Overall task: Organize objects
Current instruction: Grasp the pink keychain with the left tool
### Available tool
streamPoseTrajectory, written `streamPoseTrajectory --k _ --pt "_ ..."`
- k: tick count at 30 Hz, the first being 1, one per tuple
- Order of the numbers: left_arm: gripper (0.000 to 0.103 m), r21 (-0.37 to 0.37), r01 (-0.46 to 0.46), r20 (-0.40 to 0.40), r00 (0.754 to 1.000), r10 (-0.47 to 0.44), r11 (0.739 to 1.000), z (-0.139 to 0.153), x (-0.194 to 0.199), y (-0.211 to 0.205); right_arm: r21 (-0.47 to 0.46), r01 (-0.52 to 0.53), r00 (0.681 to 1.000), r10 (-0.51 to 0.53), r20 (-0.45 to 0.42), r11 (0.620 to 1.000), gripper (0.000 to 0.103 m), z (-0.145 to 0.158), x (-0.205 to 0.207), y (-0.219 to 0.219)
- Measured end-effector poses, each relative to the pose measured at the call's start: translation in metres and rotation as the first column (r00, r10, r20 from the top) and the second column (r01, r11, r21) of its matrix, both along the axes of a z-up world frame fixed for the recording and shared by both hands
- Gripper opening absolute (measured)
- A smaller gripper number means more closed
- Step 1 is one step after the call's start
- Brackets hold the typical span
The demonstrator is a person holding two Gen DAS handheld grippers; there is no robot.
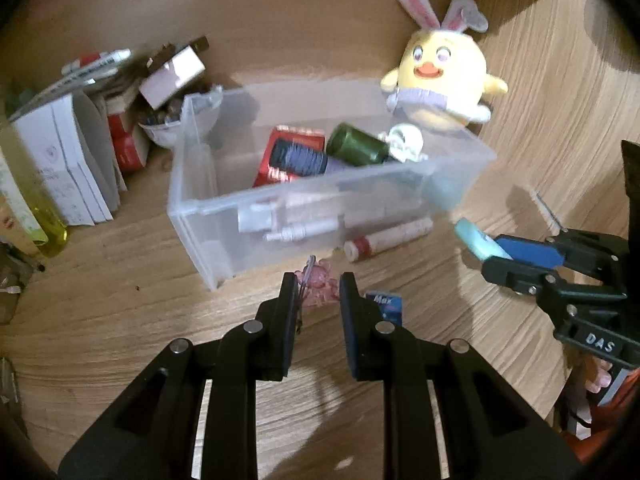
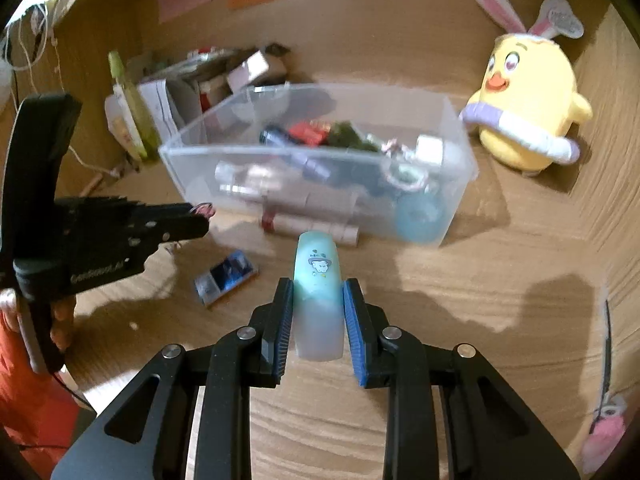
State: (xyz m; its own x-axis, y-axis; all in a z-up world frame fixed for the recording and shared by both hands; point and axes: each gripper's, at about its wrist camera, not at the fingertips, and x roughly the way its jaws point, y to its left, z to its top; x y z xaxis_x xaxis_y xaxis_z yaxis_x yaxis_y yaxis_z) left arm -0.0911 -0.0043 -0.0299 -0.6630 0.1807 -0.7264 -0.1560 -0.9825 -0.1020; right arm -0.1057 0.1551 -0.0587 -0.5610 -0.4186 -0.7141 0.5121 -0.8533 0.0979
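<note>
The right claw is clenched on a pale blue-green case, its blue pads pressing the two long sides near the lower half. The case looks like light, stiff plastic with a smooth rounded shell, so I judge it can slip forward if the grip loosens; holding it across the flat sides seems the sound choice.

The left claw grasps a small pink trinket, thin and clear with a wire loop. It seems very light and perhaps brittle, so a gentle pinch on its body is better than on the loop.

Both things are above the bench, just near of the clear bin, which already holds bottles and small items.

The right wrist view shows the printed figure on the case, and a blue packet lying on the bench at left. The left wrist view shows instead a white and red tube beside the bin's near wall, and the yellow plush chick touching the bin's far right corner.
</note>
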Motion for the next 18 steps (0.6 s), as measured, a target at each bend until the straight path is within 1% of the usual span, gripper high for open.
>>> streamPoseTrajectory --k 9,18 --pt "0.02 0.036 -0.046 -0.091 0.995 0.05 0.998 0.03 0.006 -0.005 -0.036 0.005 0.997 -0.008 -0.077 0.999 0.023 0.028 -0.01 0.002" --pt "0.02 0.055 -0.073 -0.158 0.984 0.081 0.996 0.053 0.002 -0.007 -0.072 0.0 0.987 -0.012 -0.163 0.997 0.023 0.058 -0.02 0.001"
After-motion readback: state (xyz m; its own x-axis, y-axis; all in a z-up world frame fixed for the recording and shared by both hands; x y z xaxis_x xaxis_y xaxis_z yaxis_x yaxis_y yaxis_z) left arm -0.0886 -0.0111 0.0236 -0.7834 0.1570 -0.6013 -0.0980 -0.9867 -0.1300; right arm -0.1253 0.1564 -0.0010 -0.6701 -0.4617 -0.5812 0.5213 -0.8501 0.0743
